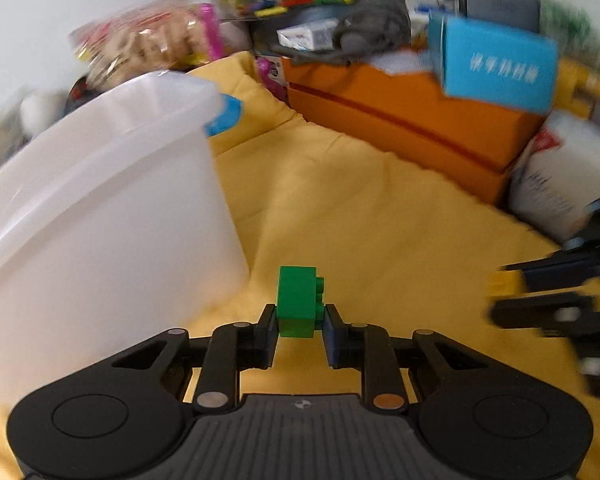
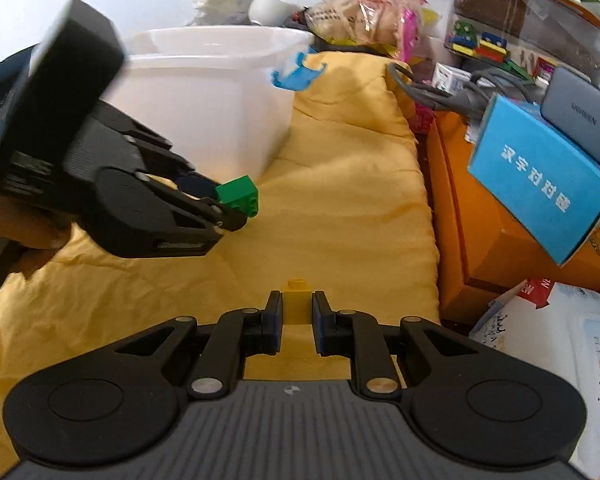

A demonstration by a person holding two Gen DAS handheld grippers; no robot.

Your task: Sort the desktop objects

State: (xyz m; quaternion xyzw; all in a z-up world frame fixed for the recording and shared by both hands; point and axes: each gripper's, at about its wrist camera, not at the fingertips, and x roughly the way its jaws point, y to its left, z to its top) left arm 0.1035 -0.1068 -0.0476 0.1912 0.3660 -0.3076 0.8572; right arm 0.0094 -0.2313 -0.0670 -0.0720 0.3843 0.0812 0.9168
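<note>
my left gripper [image 1: 299, 322] pinches the green brick [image 1: 298, 301] above the yellow cloth [image 1: 380, 220], beside the white tub [image 1: 100, 200]; long axis upright, studs facing right. my right gripper [image 2: 297, 312] pinches the yellow brick [image 2: 297, 298], stud up.

Cluttered home desk, yellow cloth [image 2: 340, 184] over it, white plastic tub [image 2: 204, 92], snack bags [image 2: 364, 12] (crackers, seemingly), stacked boxes [image 2: 480, 220], wet wipes [image 2: 572, 352]

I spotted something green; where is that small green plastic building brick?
The green plastic building brick sits clamped in the left gripper, above the yellow cloth, right of the white plastic tub.
</note>
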